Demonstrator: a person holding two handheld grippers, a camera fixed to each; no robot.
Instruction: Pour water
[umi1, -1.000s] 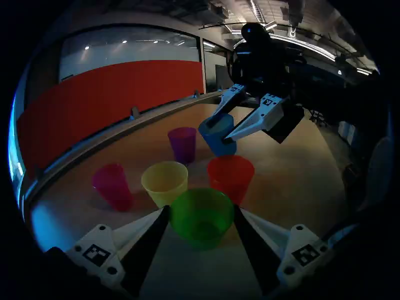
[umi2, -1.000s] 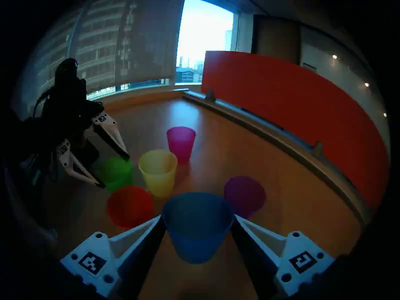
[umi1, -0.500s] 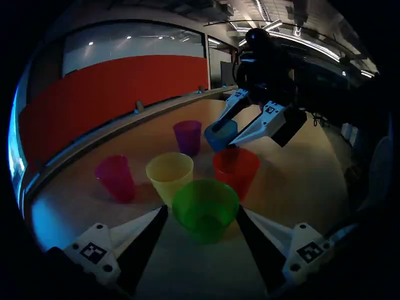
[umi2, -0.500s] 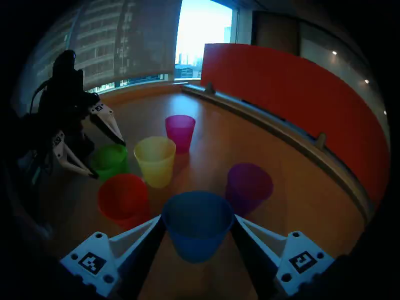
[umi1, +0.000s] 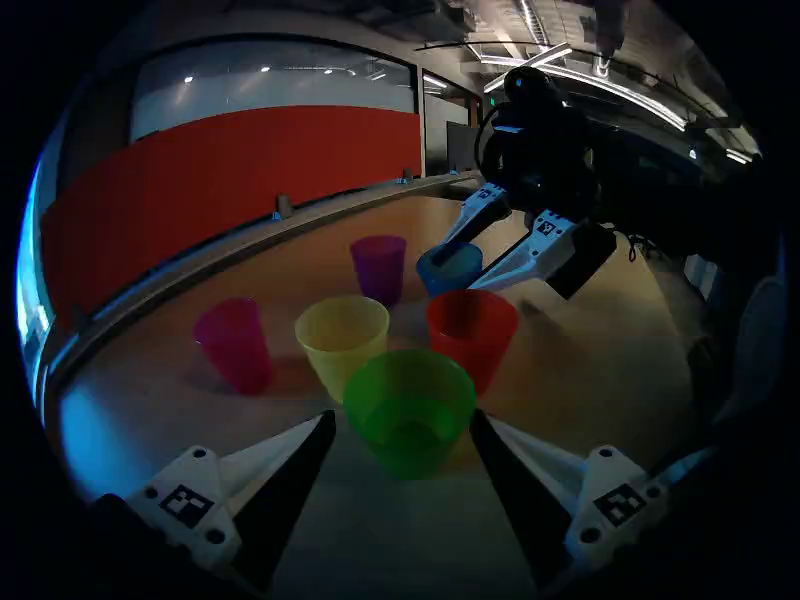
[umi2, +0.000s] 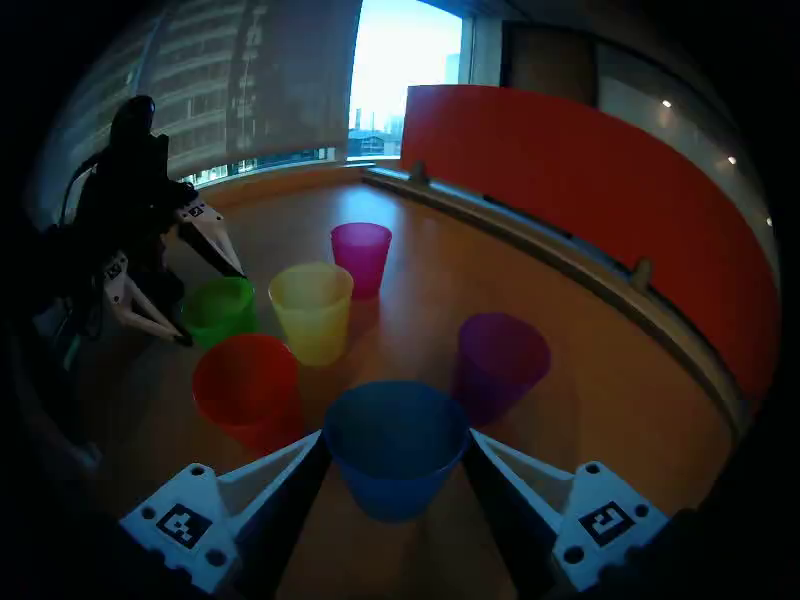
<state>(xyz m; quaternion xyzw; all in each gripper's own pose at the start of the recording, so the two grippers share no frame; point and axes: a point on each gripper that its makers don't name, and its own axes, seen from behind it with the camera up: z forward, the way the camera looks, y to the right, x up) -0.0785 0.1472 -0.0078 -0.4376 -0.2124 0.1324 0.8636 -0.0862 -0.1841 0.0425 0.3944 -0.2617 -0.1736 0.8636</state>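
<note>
six cups are standing or being held over one wooden table (umi1: 610, 350), one of each colour: green, blue, red, yellow, pink and purple. two grippers are working here, each holding one cup.

in the left gripper view, the left gripper (umi1: 400, 422) is clamping the green cup (umi1: 408, 400), with both fingers pressing on its sides near the rim. the cup is sitting upright, close to the camera. whether there is water in it, i cannot tell.

beyond it, the red cup (umi1: 472, 335) and the yellow cup (umi1: 342, 340) are standing side by side, near each other but apart. the pink cup (umi1: 233, 343) is standing to the left of the yellow one, and the purple cup (umi1: 379, 265) is sitting farther back.

the right gripper (umi1: 455, 272) is coming in from the upper right and gripping the blue cup (umi1: 448, 268), jaws closed on its sides. the blue cup is hanging just behind the red cup's rim, next to the purple one. in the right gripper view the blue cup is sitting upright between the fingers, its inside too dark to judge.

one long red wall panel (umi1: 220, 180) is running behind the table, and one bright window (umi2: 405, 70) is showing in the right gripper view.
</note>
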